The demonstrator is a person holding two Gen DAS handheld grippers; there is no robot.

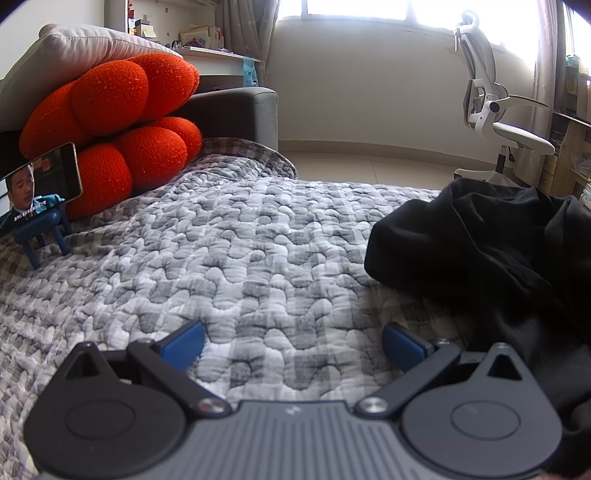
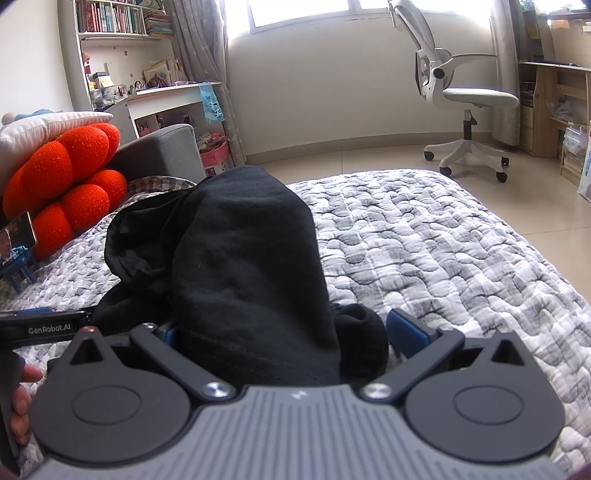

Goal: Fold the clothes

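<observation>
Centrally, black garment (image 2: 236, 266) bunched between spread right gripper (image 2: 291, 341) fingers, ungrasped, left gripper (image 1: 293, 345) released over quilt (image 1: 258, 240), lower frame.

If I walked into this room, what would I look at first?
Probably the big orange cushion, puffy like a flower, leaning at the head of the bed on the left. Next, the black garment heaped on the grey checked quilt, lying between the open fingers of the right gripper. A white office chair stands by the window.

Bright window (image 2: 299, 11) above cream wall. White office chair (image 2: 461, 99) on tiled floor (image 2: 369, 155) below window, right. Bookshelf (image 2: 118, 22) and grey curtain (image 2: 199, 55) left of window.
</observation>
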